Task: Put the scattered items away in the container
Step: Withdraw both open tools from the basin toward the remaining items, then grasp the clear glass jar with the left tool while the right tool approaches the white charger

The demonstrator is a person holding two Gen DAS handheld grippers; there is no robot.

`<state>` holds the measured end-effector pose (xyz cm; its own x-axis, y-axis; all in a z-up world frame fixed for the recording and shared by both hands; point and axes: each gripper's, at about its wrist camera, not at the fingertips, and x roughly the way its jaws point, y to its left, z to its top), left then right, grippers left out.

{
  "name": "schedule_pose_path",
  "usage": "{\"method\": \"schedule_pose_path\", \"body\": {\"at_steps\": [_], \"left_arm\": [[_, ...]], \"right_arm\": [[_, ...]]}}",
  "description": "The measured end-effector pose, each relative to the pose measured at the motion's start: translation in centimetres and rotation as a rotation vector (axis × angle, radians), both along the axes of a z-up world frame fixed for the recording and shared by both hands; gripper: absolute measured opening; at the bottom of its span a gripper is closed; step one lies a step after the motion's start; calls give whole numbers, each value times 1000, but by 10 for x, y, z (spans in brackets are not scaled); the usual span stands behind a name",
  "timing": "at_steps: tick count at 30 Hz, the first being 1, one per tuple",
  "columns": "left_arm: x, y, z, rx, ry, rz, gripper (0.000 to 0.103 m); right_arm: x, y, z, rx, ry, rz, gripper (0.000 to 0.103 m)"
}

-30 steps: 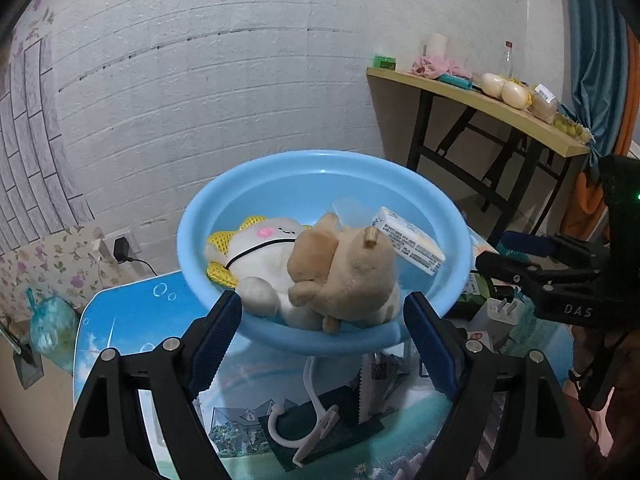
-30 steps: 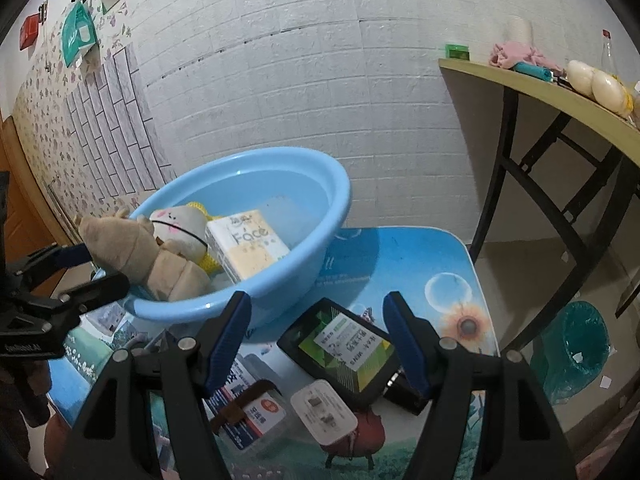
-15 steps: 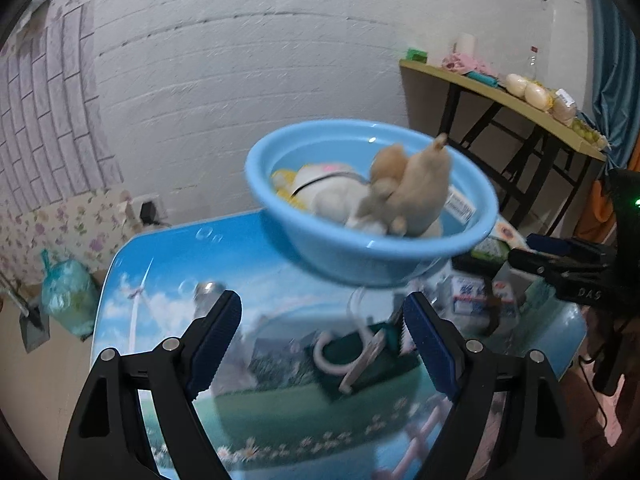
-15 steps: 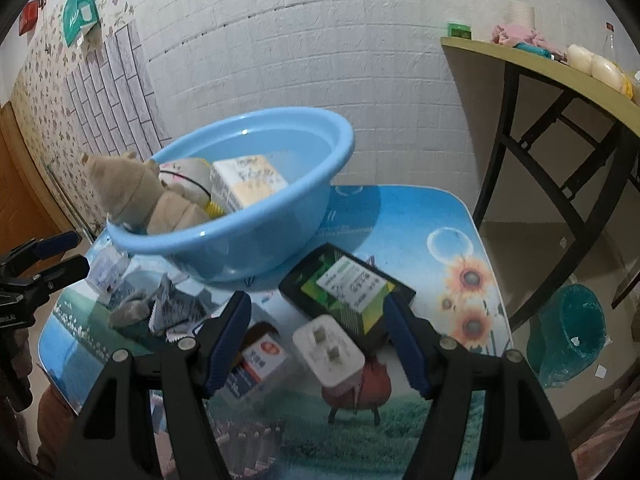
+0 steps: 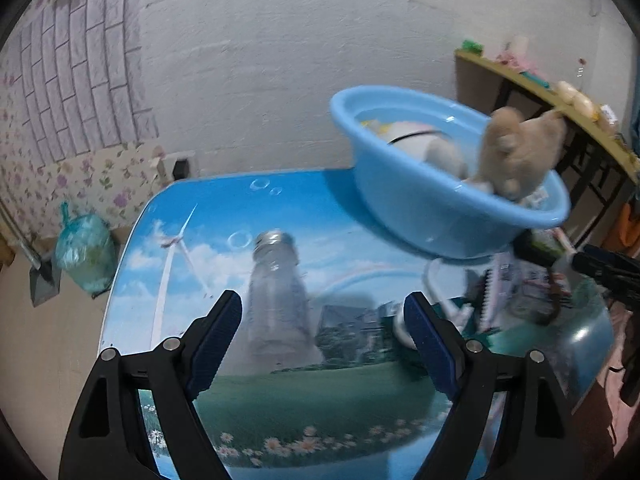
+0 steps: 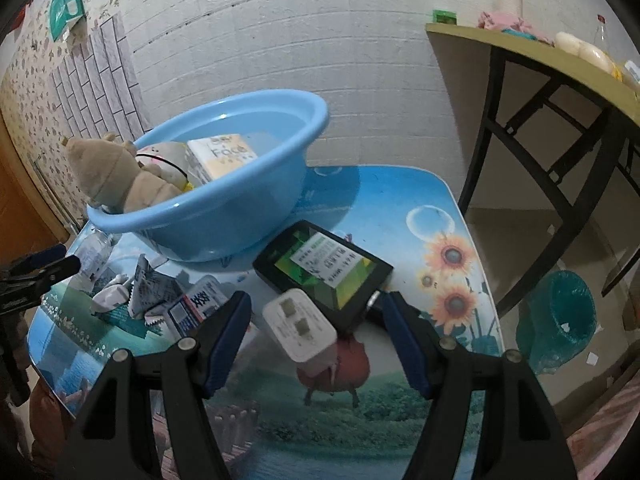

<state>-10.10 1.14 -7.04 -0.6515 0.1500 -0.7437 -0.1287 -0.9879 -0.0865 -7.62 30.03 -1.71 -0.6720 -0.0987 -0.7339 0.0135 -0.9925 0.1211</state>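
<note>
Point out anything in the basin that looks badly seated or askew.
The tan plush toy is not settled inside the blue basin: it lies draped over the rim, partly hanging outside. The white plush and the Face box sit within the basin.

basin (image 6: pixel 240 204): 1 | plush toys (image 6: pixel 116 172): 2 | boxes (image 6: pixel 222 156): 1 | chargers (image 6: pixel 300 326): 1 | bottles (image 5: pixel 278 280): 1

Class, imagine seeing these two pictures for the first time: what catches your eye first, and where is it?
The blue basin at the back of the picture-printed table, with a tan plush toy hanging over its rim. In front of it lie a black box and a white charger plug.
</note>
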Motion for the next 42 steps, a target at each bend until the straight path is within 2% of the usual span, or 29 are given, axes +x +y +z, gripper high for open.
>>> {"method": "schedule_pose_path", "body": {"at_steps": [2, 8, 10, 11, 12, 14, 15, 17, 26, 29, 42], "left_arm": [[-4, -3, -7, -2, -13, 12, 75], [-12, -11, -17, 7, -39, 31, 75], [-14, -11, -20, 11, -48, 31, 75], [-16, -11, -21, 13, -51, 30, 72], [-17, -11, -22, 13, -55, 28, 59], [-20, -9, -25, -6, -67, 30, 43], [-20, -9, -25, -12, -67, 30, 41], [-18, -9, -24, -12, -64, 24, 41], [2, -6, -15, -6, -52, 11, 40], [14, -3, -12, -6, -50, 3, 40], [75, 0, -6, 8, -47, -37, 40]], "right_arm": [[2, 3, -2, -4, -5, -2, 68], [5, 2, -7, -18, -18, 13, 67], [4, -1, -7, -14, -18, 28, 63], [3, -3, -8, -11, -20, 40, 57], [3, -5, -9, -10, -22, 48, 53], [1, -6, -12, -11, -32, 54, 46], [1, -6, -13, -14, -36, 52, 45], [2, -5, -13, -31, -35, 59, 38], [11, -9, -7, -39, -22, 67, 36], [17, -10, -4, -33, -21, 58, 31], [49, -16, -2, -2, -19, 45, 29]]}}
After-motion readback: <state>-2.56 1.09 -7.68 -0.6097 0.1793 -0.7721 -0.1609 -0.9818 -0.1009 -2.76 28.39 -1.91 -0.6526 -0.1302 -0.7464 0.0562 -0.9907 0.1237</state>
